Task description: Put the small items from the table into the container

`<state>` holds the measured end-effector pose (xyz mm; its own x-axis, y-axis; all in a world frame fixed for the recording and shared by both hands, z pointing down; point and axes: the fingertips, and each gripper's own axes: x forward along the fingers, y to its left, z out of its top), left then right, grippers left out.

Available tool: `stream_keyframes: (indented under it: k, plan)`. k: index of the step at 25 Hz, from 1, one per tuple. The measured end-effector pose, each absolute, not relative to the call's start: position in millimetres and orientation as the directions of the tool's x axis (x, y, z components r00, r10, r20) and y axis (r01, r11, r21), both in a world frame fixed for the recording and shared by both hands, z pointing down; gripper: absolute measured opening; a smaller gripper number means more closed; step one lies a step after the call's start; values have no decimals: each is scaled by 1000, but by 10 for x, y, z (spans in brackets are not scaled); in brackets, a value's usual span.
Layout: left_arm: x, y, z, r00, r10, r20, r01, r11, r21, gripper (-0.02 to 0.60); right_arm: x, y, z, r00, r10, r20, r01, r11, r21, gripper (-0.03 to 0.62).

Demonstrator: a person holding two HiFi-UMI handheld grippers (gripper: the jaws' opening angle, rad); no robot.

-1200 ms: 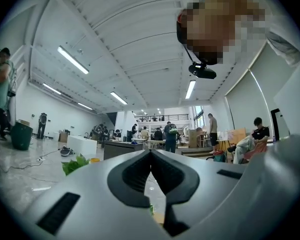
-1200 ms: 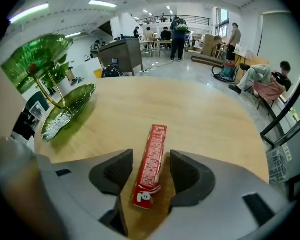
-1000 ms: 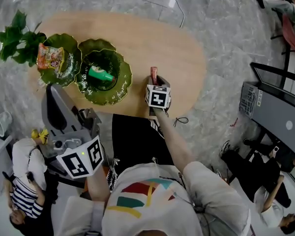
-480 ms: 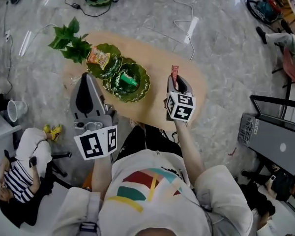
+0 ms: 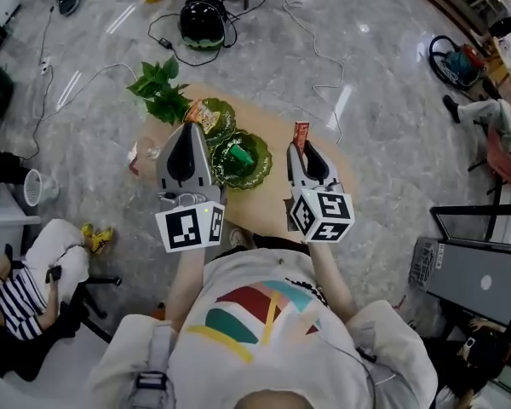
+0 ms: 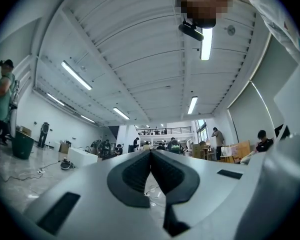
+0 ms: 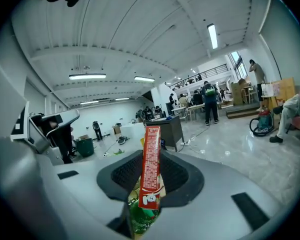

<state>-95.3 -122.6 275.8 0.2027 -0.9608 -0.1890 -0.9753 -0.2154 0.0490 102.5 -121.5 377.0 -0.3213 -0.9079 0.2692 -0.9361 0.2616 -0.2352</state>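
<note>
Seen from above your head: at your eleven o'clock, a leafy green plant (image 5: 160, 90) sits at the far-left end of an oval wooden table (image 5: 341, 177). At the plant's four o'clock, a green leaf-shaped dish (image 5: 228, 113) holds an orange snack bag (image 5: 206, 115). Touching it at five o'clock, a second dish (image 5: 254, 181) holds a green bottle (image 5: 244, 155). Your left gripper (image 5: 189, 130) hangs over the dishes' left edge, jaws pressed together on nothing. At one o'clock, your right gripper (image 5: 302, 149) pinches a slim red snack packet (image 5: 301, 132) by its lower end, upright, over bare table at the dishes' three o'clock. The packet looks light, thin and crushable, its wrapper probably slick. A gentle grip low across the flat faces should suit it.
</note>
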Motion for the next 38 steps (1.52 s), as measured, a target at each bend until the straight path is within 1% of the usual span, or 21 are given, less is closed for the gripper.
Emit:
stream_keyframes:
  k: [7,12,19,23,24,26,29,31,34,36,38]
  plan:
    - [-875,-1241,2678,206,-953,-221,-975,-220,40,8,855,-1258,3698,-377,-896,235,-920,333,-206,112]
    - [-995,-1236,2586,180,-959,-217,-979,-197,59,8,748,-1389,3605,-415,-879,234,-906,376,-195,112]
    - [-1276,-1448,2904,103,-985,-141,-990,-116,85,8,672,-1989,3958,-472,-829,300,-881,457,-122,112]
    - [-1455,-1621,3093,55,-993,-106,-993,-66,95,8,564,-2431,4424,-520,-780,349,-847,522,-96,112]
    - [-1498,-1633,3153,44,-995,-91,-994,-53,96,8,501,-2531,4620,-557,-744,368,-822,558,-115,112]
    - [-1565,-1659,3284,28,-998,-63,-996,-34,86,8,337,-2705,5065,-653,-636,411,-738,655,-160,112]
    - [-1617,-1712,3523,6,-1000,-30,-997,-9,78,8,106,-2860,5755,-777,-398,487,-550,806,-218,112]
    - [-1648,-1740,3716,-11,-1000,-18,-997,10,74,8,17,-2918,6194,-820,-216,530,-410,868,-281,114]
    - [-1704,-1754,4068,-42,-999,10,-996,43,72,8,-66,-2970,6746,-818,14,575,-233,906,-354,112]
    - [-1735,-1753,4337,-53,-997,50,-992,58,108,8,-135,-2950,7059,-792,97,603,-168,915,-367,114]
    - [-1730,-1753,4578,-51,-994,94,-990,63,127,8,-196,-2904,7339,-765,134,630,-136,922,-362,114]
